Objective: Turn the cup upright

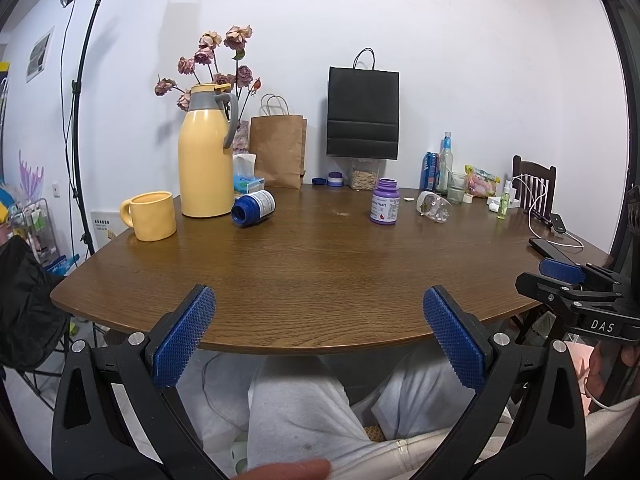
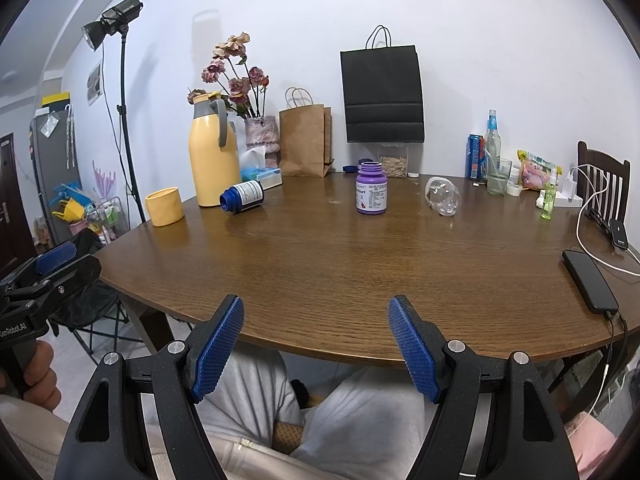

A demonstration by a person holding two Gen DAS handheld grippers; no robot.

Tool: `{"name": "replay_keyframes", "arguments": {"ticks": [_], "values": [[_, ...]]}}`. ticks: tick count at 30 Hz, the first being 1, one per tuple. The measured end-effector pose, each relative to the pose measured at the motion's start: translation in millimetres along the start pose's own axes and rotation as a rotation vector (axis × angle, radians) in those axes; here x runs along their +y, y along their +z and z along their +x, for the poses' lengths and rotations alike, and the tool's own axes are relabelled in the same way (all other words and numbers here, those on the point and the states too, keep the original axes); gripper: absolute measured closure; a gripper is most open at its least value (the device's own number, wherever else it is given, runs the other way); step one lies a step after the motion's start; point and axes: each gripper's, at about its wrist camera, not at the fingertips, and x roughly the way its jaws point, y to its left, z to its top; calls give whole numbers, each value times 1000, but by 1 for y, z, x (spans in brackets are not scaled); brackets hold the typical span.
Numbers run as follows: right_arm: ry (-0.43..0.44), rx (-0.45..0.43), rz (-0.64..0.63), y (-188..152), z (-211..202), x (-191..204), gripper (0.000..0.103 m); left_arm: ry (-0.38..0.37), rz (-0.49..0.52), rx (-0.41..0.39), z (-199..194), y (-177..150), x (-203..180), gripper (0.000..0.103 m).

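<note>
A yellow mug [image 1: 150, 215] stands upright, mouth up, at the far left of the brown table [image 1: 320, 280], beside a tall yellow thermos jug [image 1: 206, 150]. It also shows in the right wrist view [image 2: 165, 206]. My left gripper [image 1: 319, 304] is open and empty, held at the table's near edge. My right gripper [image 2: 316, 314] is open and empty, also at the near edge, to the right of the left one. Both are far from the mug.
A blue bottle [image 1: 253, 208] lies on its side near the jug. A purple bottle [image 1: 385, 201] stands mid-table. A clear bottle [image 1: 435, 207] lies on its side. Paper bags [image 1: 279, 148], clutter and a phone [image 2: 590, 286] line the back and right.
</note>
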Motion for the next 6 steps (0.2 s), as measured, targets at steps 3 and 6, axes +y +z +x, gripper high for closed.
{"name": "replay_keyframes", "arguments": {"ticks": [3, 6], "values": [[0, 0, 0, 0, 0, 0, 23, -2, -2, 1, 1, 0, 1, 0], [0, -1, -1, -1, 0, 0, 23, -3, 0, 1, 1, 1, 1, 0]]}}
